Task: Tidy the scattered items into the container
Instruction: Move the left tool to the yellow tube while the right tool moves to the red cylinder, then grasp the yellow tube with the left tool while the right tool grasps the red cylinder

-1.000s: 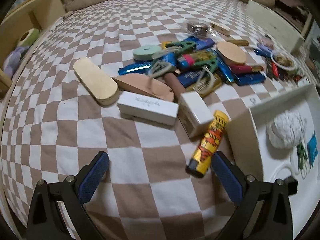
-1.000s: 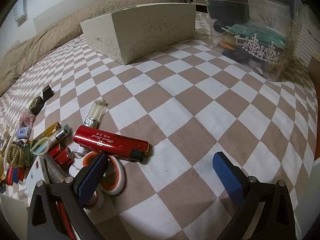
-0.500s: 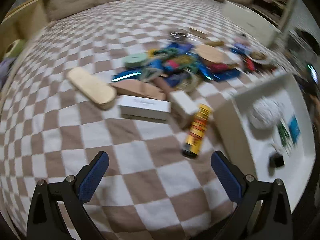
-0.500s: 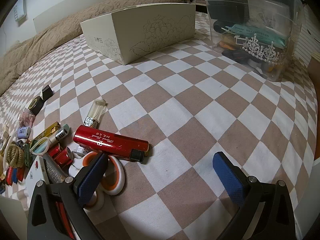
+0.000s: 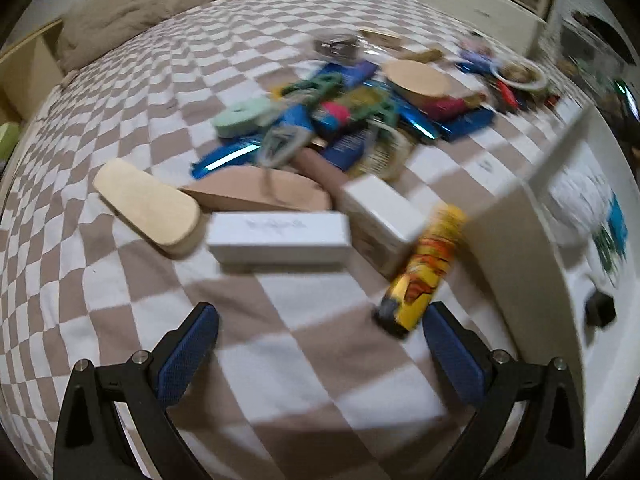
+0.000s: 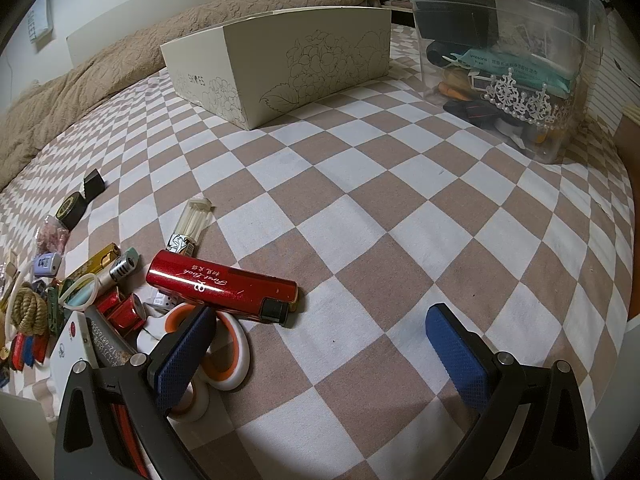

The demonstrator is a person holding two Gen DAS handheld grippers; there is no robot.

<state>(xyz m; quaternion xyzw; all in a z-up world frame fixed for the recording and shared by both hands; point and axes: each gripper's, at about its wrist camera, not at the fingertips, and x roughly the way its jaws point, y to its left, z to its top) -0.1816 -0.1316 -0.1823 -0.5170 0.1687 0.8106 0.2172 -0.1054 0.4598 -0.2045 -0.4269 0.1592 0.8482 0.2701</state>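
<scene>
Since the left hand-held gripper (image 5: pixel 318 340) hangs low over the bed (image 5: pixel 120 288) with its jaws wide apart and nothing between them, the nearest likely pick is the yellow tube (image 5: pixel 424 272), which lies on the checked cover just beside the white container (image 5: pixel 516 264), leaning toward its outer wall. That tube looks rigid, light and glossy, so it may roll or slip; a hold across the middle of its round body, with the pads square to its length, seems safest. Beside it lie a long white box (image 5: pixel 280 236) and a smaller white box (image 5: pixel 384 216), both stiff cardboard with flat sides that should take a clamp easily, though a hard squeeze could dent them. Further back, the pile (image 5: pixel 352 120) of wrappers, clips and tape is tangled and blurred, so single pieces there are hard to judge.

Over on the other side, the right hand-held gripper (image 6: pixel 320 344) also stands open and empty. A red lighter (image 6: pixel 222 286) lies just ahead of its left finger, smooth and hard, resting partly over the scissors (image 6: pixel 224 356); gripping it across its narrow sides would suit.
</scene>
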